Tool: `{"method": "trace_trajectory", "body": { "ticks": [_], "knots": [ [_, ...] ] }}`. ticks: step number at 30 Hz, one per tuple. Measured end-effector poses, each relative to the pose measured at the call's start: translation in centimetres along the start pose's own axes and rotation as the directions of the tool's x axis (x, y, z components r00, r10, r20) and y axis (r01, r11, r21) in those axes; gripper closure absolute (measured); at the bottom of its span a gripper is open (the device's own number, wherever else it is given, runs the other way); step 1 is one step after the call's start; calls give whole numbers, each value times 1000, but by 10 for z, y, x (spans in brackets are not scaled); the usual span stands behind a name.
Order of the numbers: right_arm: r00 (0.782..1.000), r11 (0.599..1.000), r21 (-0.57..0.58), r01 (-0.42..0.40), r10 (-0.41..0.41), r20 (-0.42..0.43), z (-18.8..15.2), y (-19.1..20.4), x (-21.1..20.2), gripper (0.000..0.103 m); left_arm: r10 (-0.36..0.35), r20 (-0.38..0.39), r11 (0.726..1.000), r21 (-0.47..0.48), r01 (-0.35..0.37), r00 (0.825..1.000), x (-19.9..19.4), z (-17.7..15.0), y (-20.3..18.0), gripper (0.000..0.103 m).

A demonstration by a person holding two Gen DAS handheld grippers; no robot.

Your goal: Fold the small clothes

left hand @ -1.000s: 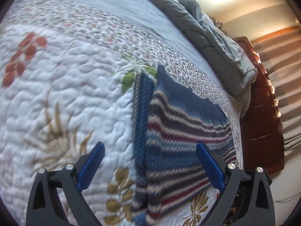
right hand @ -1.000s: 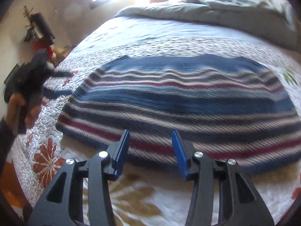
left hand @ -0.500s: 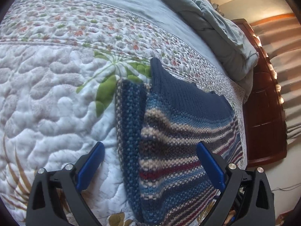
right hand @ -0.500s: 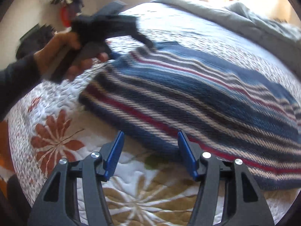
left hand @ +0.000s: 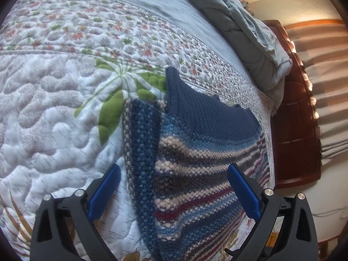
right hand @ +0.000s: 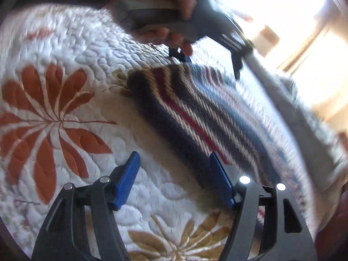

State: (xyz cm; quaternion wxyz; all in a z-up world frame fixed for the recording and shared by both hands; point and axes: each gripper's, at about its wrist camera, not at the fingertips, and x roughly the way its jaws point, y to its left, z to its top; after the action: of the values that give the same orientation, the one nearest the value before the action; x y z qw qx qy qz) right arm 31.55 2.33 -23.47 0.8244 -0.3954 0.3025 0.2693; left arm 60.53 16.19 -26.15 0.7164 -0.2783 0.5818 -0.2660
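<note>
Striped knit sweater (left hand: 195, 163) lies folded on the quilt (left hand: 54, 108); our left gripper (left hand: 174, 180) gapes wide over it, our right gripper (right hand: 174, 169) spread at its edge, both empty.

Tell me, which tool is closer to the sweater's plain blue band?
Left. The left tool sits over the sweater, facing the blue band. The right tool is open at the sweater's opposite, striped edge.

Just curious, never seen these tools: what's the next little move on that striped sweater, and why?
Probably lower the open left gripper onto the striped sweater edge and pinch it: its jaws straddle the knit without gripping, and the right gripper is open too.
</note>
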Motion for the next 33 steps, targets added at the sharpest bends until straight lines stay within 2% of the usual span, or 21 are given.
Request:
{"method": "trace_trajectory", "body": {
  "ticks": [5,9,13,17,18,19,20,21,22,25,26,33],
  "knots": [
    [990,984,-118,137,-134,35,16,25,13,36,24,9,1000,-18,-23,1000,1,4,7,4],
    [976,965,-148,218,-211,56,34,33,24,36,40,2,999,2,-40,999,7,9,0,4],
    [966,956,-142,258,-251,66,47,34,39,36,38,0,999,3,-38,999,11,17,-1,4],
    [964,960,-97,263,-257,66,53,29,45,36,42,6,999,18,-42,999,12,19,0,8],
    [964,961,-88,261,-256,67,53,26,46,38,59,6,998,24,-59,998,13,18,0,18],
    [967,965,-72,253,-249,63,54,24,47,41,79,7,996,33,-79,997,13,17,0,42],
    [968,967,-64,246,-242,62,55,21,48,42,98,7,994,37,-98,995,12,17,0,50],
    [970,970,-56,237,-234,62,55,20,49,48,101,13,994,33,-101,995,11,17,2,57],
    [974,974,-55,222,-219,60,55,17,50,65,100,18,995,26,-101,995,9,16,4,68],
    [979,979,-44,198,-196,51,55,7,51,87,118,38,992,36,-120,992,4,15,-5,79],
    [981,981,-35,190,-188,51,55,2,51,90,128,44,991,39,-130,991,3,15,-9,80],
    [978,981,37,188,-191,80,64,-31,12,92,197,62,979,46,-200,978,-18,19,-58,81]
  ]
}}
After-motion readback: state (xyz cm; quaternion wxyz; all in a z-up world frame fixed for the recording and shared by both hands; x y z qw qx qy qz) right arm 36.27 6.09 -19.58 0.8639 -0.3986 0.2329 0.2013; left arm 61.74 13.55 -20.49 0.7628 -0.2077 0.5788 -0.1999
